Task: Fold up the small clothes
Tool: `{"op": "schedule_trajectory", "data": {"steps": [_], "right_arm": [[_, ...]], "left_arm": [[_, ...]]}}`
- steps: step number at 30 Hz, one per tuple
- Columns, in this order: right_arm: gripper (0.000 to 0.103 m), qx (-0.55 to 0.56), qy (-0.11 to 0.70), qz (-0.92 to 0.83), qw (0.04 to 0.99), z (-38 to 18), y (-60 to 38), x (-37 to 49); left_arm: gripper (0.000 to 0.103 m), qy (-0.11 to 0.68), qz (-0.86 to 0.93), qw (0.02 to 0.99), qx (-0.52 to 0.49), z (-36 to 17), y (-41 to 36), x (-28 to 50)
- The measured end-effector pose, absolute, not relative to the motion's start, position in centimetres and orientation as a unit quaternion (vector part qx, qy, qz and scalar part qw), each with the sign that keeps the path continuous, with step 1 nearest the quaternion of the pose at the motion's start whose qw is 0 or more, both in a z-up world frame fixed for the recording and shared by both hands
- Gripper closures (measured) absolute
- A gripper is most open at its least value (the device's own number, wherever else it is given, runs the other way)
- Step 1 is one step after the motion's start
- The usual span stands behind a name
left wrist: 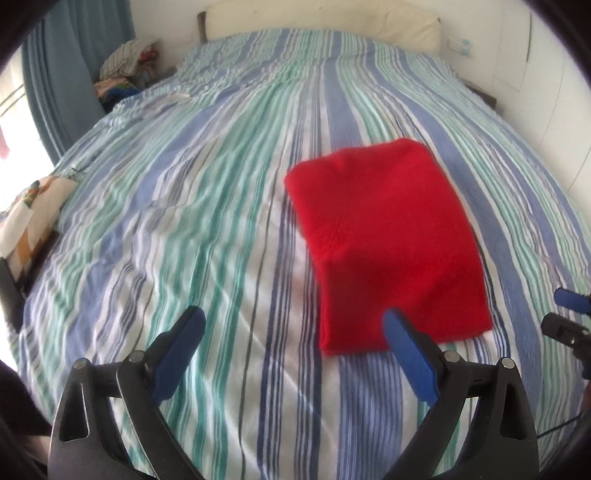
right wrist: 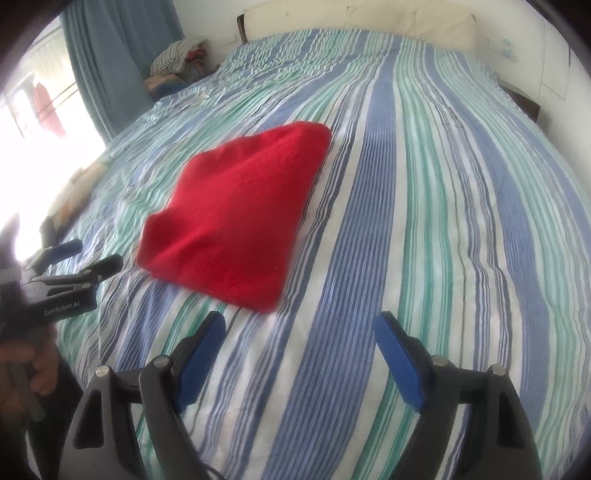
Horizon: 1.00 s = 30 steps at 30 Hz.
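A red garment (left wrist: 388,240) lies folded into a thick rectangle on the striped bed (left wrist: 184,221). My left gripper (left wrist: 293,317) hangs open above the sheet, just off the garment's near left corner, its right pad (left wrist: 410,354) over the cloth's near edge. Nothing is between its pads. At the right edge of this view the right gripper (left wrist: 565,310) shows in part. In the right wrist view the garment (right wrist: 236,214) lies ahead to the left. My right gripper (right wrist: 301,317) stands open over bare sheet, empty. A hand holds the left gripper (right wrist: 92,258), open, beside the garment's left corner.
The striped sheet (right wrist: 424,221) covers the whole bed. A pile of clothes (left wrist: 125,62) sits past the far left corner by a blue curtain (left wrist: 66,74). A patterned cushion (left wrist: 33,218) lies off the left edge. A cream headboard (left wrist: 314,18) backs the bed.
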State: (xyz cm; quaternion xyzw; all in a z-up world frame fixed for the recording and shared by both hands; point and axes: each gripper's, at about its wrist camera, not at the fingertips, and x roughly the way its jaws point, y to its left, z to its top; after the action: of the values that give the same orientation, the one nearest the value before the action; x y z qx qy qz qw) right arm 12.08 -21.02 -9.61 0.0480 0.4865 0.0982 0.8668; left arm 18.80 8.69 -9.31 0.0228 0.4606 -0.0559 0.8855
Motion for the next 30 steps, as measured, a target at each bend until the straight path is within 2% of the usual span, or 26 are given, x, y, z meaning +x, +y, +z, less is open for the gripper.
{"op": "schedule_trajectory", "data": {"steps": [4, 6, 8, 13, 14, 15, 17, 18, 21, 24, 28, 29, 30], "right_arm": [[0.018, 0.12, 0.472, 0.118, 0.865, -9.7, -23.5, 15.4], [0.011, 0.171, 0.457, 0.128, 0.864, -9.7, -24.7, 17.8], [0.01, 0.213, 0.447, 0.148, 0.856, -10.2, -25.1, 20.6], [0.01, 0.295, 0.475, 0.188, 0.807, -16.1, -22.7, 27.2], [0.014, 0.303, 0.491, 0.204, 0.791, -17.8, -21.5, 27.9], [0.03, 0.297, 0.507, 0.217, 0.779, -19.1, -20.1, 28.3], [0.055, 0.229, 0.511, 0.206, 0.802, -19.1, -17.6, 28.1], [0.064, 0.201, 0.511, 0.2, 0.811, -18.6, -16.7, 27.9], [0.075, 0.113, 0.485, 0.196, 0.845, -14.8, -14.8, 27.1], [0.075, 0.051, 0.425, 0.214, 0.878, -8.8, -14.1, 25.9], [0.075, 0.043, 0.359, 0.232, 0.903, -1.0, -16.0, 26.1], [0.075, 0.047, 0.355, 0.234, 0.904, 0.3, -16.7, 26.5], [0.072, 0.057, 0.358, 0.235, 0.902, 1.0, -17.5, 27.1]], "left_arm": [[0.004, 0.501, -0.116, 0.855, -0.07, -11.3, 10.5, 25.0], [0.004, 0.515, -0.117, 0.845, -0.08, -12.9, 10.2, 27.4], [0.004, 0.519, -0.112, 0.844, -0.077, -14.2, 9.3, 28.7], [0.005, 0.53, -0.148, 0.831, -0.081, -16.6, 6.7, 29.7], [0.009, 0.531, -0.153, 0.829, -0.081, -16.9, 6.3, 29.7], [0.038, 0.534, -0.154, 0.828, -0.078, -17.2, 5.9, 29.6], [0.07, 0.538, -0.174, 0.819, -0.102, -17.1, 5.5, 29.3], [0.08, 0.535, -0.166, 0.822, -0.104, -16.3, 5.4, 29.2], [0.082, 0.5, -0.182, 0.84, -0.111, -12.1, 4.8, 28.7], [0.082, 0.442, -0.209, 0.865, -0.111, -6.2, 3.9, 28.1], [0.079, 0.404, -0.229, 0.877, -0.122, -1.0, 2.8, 28.7], [0.07, 0.411, -0.226, 0.875, -0.12, -1.1, 2.3, 29.1], [0.051, 0.428, -0.218, 0.869, -0.116, -1.9, 1.8, 29.7]]}}
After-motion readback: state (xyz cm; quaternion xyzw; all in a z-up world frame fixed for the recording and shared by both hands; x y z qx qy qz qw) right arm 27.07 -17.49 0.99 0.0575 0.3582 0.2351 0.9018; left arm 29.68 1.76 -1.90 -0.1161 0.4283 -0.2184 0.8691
